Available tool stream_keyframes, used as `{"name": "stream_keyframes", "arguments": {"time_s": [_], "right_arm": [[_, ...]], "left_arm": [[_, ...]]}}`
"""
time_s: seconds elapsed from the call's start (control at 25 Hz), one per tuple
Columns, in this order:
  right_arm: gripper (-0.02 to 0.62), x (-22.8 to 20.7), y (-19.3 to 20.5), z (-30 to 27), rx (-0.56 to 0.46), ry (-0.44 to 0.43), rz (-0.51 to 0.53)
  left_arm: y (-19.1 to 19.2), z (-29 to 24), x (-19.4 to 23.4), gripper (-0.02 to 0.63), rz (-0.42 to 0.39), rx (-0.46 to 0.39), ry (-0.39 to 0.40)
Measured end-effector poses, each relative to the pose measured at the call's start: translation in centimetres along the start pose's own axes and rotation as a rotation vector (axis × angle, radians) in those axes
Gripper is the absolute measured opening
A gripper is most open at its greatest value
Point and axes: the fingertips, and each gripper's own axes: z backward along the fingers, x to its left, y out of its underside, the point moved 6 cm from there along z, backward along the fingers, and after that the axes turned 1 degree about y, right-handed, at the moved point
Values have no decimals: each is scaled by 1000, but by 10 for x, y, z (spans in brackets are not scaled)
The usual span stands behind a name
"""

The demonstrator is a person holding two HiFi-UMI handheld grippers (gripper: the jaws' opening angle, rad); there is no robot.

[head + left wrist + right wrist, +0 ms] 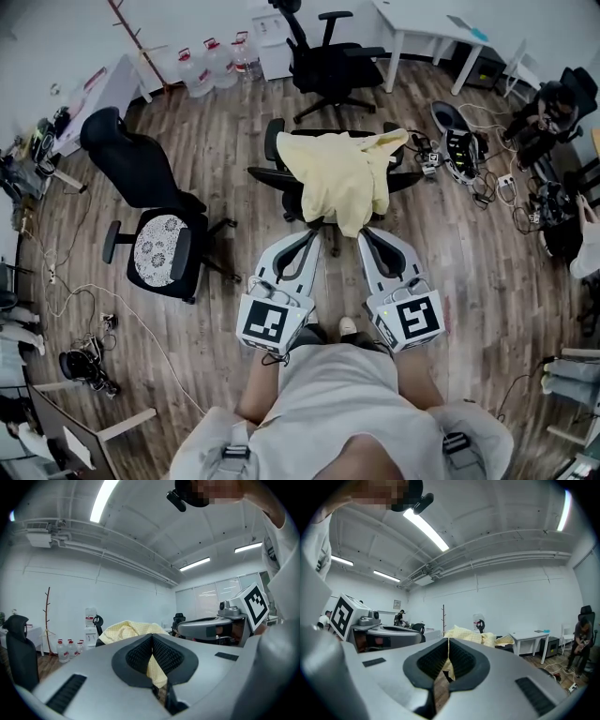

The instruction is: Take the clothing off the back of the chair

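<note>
Reaching in, I judge: left gripper (313,238) and right gripper (368,235), both closed and empty, sit just short of the garment (337,173) ahead and must open next.

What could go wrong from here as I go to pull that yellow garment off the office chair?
Both the left claw and the right claw are shut near the yellow garment's hem; unopened, they would only nudge the cloth. The garment drapes over the chair's back between its armrests, so a pull might snag. It looks like a rolling office chair, so tugging may drag it along.
</note>
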Motion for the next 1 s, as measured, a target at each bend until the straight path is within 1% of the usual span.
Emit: {"name": "stream_keyframes", "arguments": {"time_s": [0.36,0.68,1.0], "right_arm": [[21,-5,6,-6,20,63,-12],[23,-8,14,-10,49,111,-23],[23,-8,15,-16,60,123,-19]], "left_arm": [[3,-16,6,17,-2,11,50],[10,-24,10,17,-5,23,75],[12,-29,16,17,-5,31,86]]}}
